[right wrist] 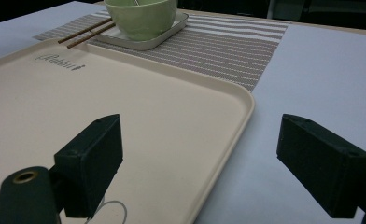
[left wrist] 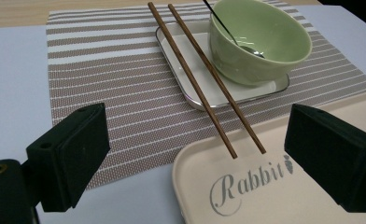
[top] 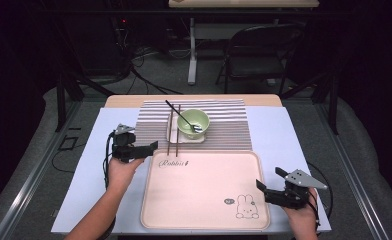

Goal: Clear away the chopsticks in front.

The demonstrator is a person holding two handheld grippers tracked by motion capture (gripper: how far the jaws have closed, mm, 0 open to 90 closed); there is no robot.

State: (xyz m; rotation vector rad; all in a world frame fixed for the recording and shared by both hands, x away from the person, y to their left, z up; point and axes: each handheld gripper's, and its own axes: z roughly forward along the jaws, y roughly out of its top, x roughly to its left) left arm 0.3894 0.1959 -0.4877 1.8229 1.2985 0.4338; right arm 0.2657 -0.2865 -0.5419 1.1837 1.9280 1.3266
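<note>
The left tool [top: 151, 146] hangs at the tray's far-left corner with its jaws spread wide and nothing between them, aimed toward the chopsticks [top: 173, 131]. That aim suggests the pair is what it is going for. The chopsticks lie side by side, their far part propped on the rim of the small white dish [left wrist: 181, 51] and their near tips overhanging the tray [top: 204, 220], so they slope and leave room beneath for a jaw to slip under. Beside them the green bowl [top: 193, 123] sits on that dish with a spoon [left wrist: 237, 43] leaning inside, all resting on the striped placemat [top: 224, 132], which keeps the setting together on the tabletop [top: 279, 145]. The tray's bare surface looks ready to receive these things. At its near-right corner the right tool [top: 262, 187] waits, jaws likewise released and empty, set well apart from the dishes, probably parked so as not to crowd the other hand
</note>
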